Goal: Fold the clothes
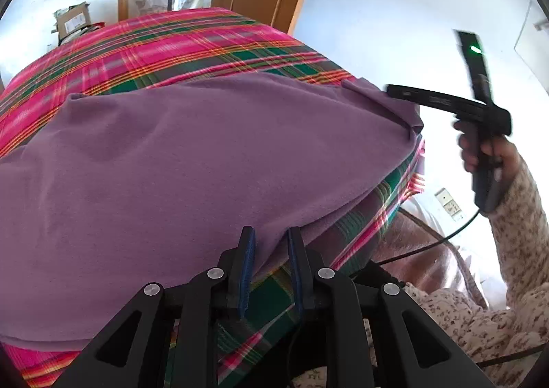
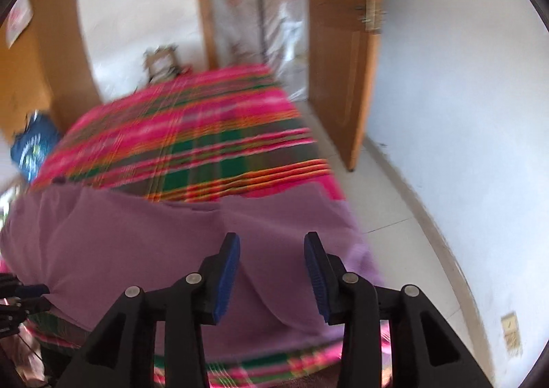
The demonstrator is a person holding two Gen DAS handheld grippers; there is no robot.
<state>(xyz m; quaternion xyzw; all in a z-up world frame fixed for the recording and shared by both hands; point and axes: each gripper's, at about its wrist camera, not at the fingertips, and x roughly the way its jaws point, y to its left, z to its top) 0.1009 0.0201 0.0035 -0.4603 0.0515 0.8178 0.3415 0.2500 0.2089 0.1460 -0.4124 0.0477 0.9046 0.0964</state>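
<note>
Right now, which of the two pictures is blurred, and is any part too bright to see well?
Right wrist view: motion blur smears the plaid sheet and the door; only the right tool is sharp. Left wrist view: mostly sharp on the purple garment, but the white wall is overexposed, and the fisheye bends the bed's edges.

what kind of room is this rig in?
Most likely a home bedroom: a bed-like surface under a pink and green plaid sheet, a wooden door with metal latch, and a purple cloth garment spread out for folding.
</note>
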